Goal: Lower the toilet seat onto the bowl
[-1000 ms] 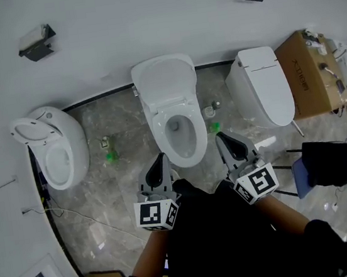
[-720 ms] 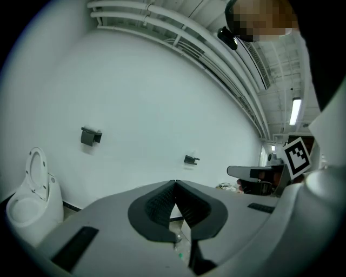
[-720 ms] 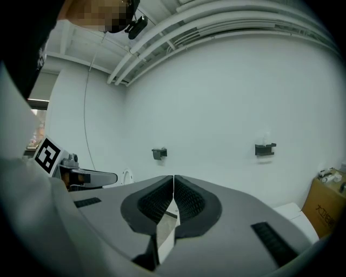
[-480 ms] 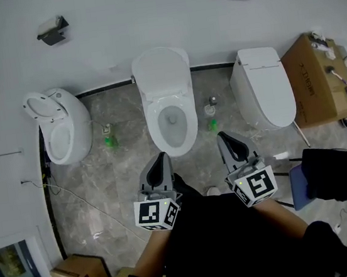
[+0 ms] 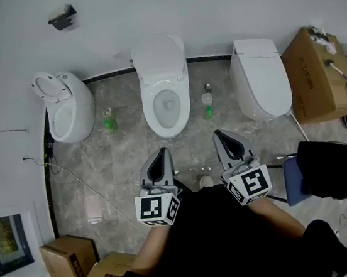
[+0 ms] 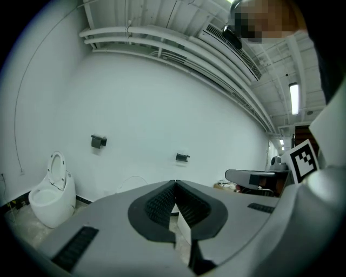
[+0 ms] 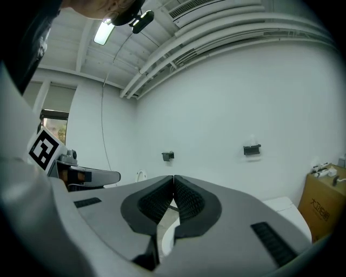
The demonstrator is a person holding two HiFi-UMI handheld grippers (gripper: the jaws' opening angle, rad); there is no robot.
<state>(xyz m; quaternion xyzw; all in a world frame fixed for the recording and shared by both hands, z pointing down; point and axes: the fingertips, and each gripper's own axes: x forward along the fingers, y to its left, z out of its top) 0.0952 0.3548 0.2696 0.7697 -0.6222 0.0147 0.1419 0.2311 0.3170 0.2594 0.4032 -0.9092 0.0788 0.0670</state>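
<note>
Retreat from the middle toilet (image 5: 164, 91), now farther off across the floor (image 5: 117, 164), left gripper (image 5: 160, 154) and right gripper (image 5: 220, 136) both closed and empty, seat (image 5: 154, 113) apparently down on the bowl (image 5: 169, 103), lid (image 5: 159, 57) upright, task seemingly complete.

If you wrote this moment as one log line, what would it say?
left tongs: shut, empty | right tongs: shut, empty | middle toilet: untouched, ahead of both tongs | lid: raised

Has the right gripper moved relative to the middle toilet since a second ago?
Yes. The right gripper has backed away from the middle toilet: its tip was alongside the toilet's front, now the toilet lies wholly ahead of it.
</note>
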